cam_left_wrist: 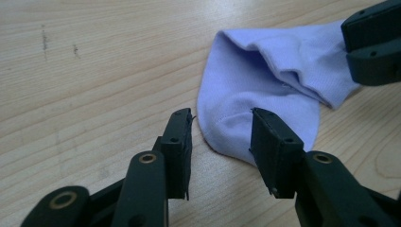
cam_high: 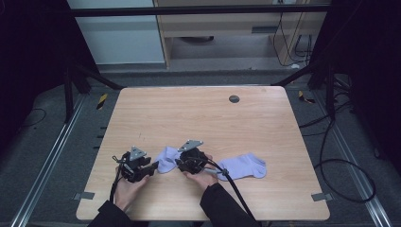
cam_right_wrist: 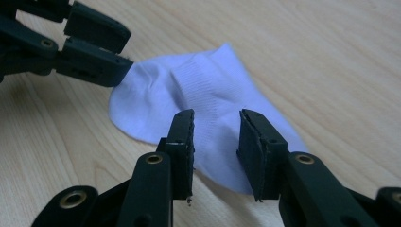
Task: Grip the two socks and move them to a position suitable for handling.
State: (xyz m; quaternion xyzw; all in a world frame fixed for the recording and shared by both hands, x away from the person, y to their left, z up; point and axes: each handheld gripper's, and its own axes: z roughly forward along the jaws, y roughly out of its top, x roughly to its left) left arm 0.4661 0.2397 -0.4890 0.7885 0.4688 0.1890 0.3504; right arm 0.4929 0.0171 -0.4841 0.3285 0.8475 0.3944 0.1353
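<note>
Seen from above: two pale lilac socks on a wooden counter [cam_high: 198,113], near its front edge, with a hand-held claw at either end of the nearer one. Left sock [cam_high: 166,160] lying flat between the left claw [cam_high: 152,168] and the right claw [cam_high: 179,163], long axis running across the counter from one claw to the other. Second sock [cam_high: 243,166] stretched out well to the right, beyond the right hand [cam_high: 201,177], untouched.

From the left claw's own camera: sock [cam_left_wrist: 265,94] straight ahead and slightly right, rounded end lying in the gap between the two black jaws, jaws parted, pads not yet pressing cloth. Right claw [cam_left_wrist: 373,45] visible at the far, ribbed end, touching or just over the fabric.

From the right claw's own camera: same sock [cam_right_wrist: 198,104] directly in front, ribbed cuff passing between parted jaws, no pinch on the cloth. Left claw [cam_right_wrist: 118,61] at the far rounded end, tips at the hem.

Both claws open, then, each straddling its own end of the sock. Neither hand clearly nearer; each already at its end. Likely next: closing on both ends at once, with the risk of a pad catching just one layer of the thin knit.
</note>
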